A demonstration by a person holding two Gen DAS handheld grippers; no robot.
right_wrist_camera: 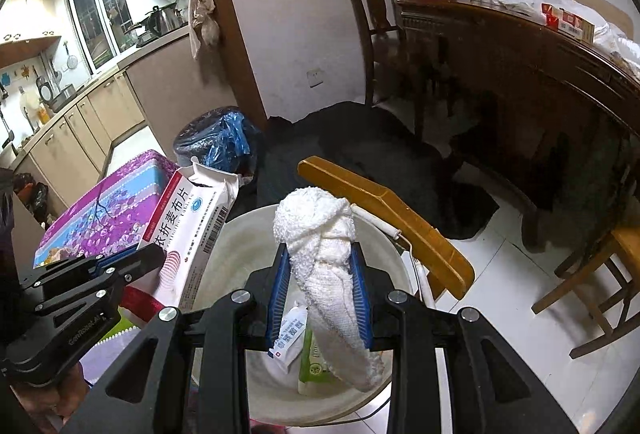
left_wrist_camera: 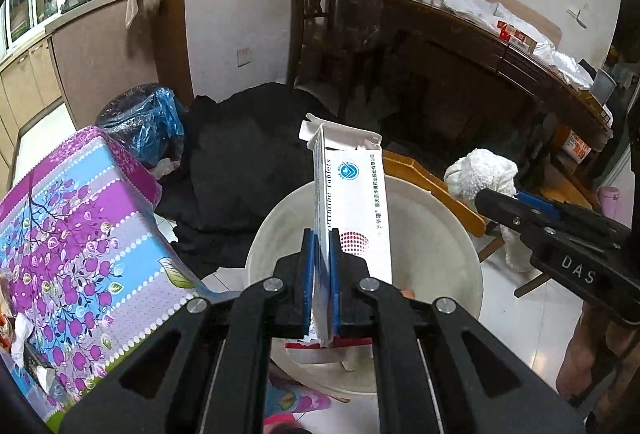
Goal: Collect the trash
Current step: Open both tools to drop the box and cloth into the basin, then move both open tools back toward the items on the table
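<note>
My left gripper (left_wrist_camera: pixel 321 266) is shut on a white medicine box (left_wrist_camera: pixel 352 194) with an open torn top, held upright over a white plastic bucket (left_wrist_camera: pixel 452 234). The box also shows in the right wrist view (right_wrist_camera: pixel 188 234), with the left gripper (right_wrist_camera: pixel 132 266) at lower left. My right gripper (right_wrist_camera: pixel 322 286) is shut on a crumpled white cloth (right_wrist_camera: pixel 320 230) and holds it over the same bucket (right_wrist_camera: pixel 224 258). Inside the bucket lie a small white packet (right_wrist_camera: pixel 290 338) and a green packet (right_wrist_camera: pixel 314 362). The right gripper (left_wrist_camera: pixel 520 206) with the cloth (left_wrist_camera: pixel 480 170) shows at right in the left wrist view.
A purple and blue floral box (left_wrist_camera: pixel 76 234) stands left of the bucket. A bin lined with a blue bag (left_wrist_camera: pixel 148 122) stands behind it. Black fabric (left_wrist_camera: pixel 248 154) lies on the floor. A yellow wooden stool (right_wrist_camera: pixel 384 214) and a dark wooden table (right_wrist_camera: pixel 520 66) are to the right.
</note>
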